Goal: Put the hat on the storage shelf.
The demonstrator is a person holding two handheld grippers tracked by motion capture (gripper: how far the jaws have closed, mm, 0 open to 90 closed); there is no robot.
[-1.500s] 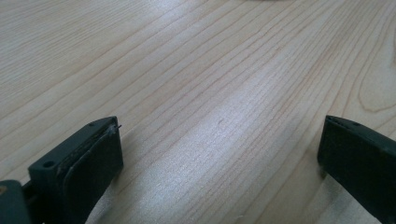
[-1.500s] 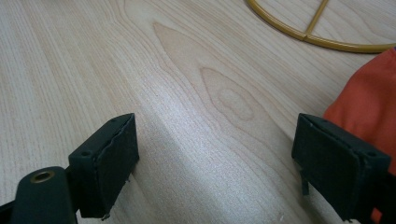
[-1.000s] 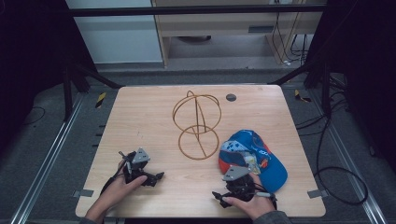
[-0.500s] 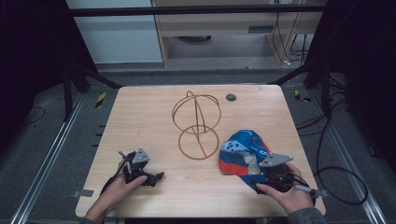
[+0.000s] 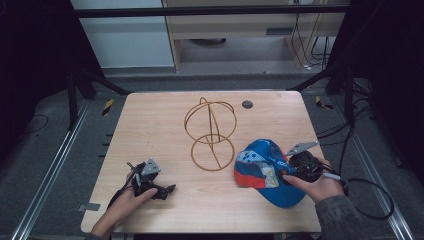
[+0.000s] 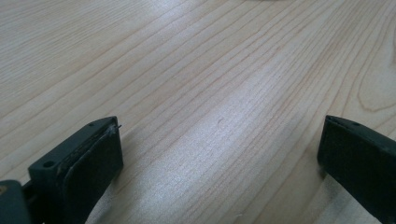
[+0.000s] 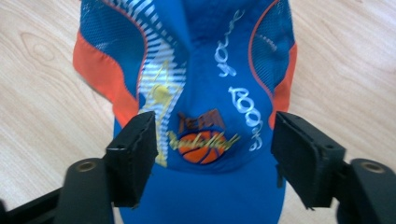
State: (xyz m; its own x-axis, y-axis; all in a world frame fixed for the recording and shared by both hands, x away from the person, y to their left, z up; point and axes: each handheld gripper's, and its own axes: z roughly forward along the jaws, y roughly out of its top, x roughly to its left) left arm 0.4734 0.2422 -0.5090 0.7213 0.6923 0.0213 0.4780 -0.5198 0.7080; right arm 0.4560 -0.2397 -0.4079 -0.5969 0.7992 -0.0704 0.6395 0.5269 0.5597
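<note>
**Jaws spread on both sides, cap under the right pair**

Nearest, at the front edge of the tabletop [image 5: 150, 120]: left gripper [image 5: 159, 190] held low in the left hand [image 5: 125, 202], well to the left of the cap, jaws spread wide over bare wood, holding nothing. Right of it, right gripper [image 5: 284, 172] in the right hand [image 5: 315, 185], jaws spread just as wide, poised over the blue and orange cap [image 5: 262, 167], one on each side of its basketball logo; contact with the fabric hard to make out. Cap brim partly hidden beneath that hand. Farther back, left of and behind the cap: a wire stand [image 5: 210, 132] of crossed hoops. Beyond it, a small dark disc [image 5: 247, 104], too small to identify.
</note>
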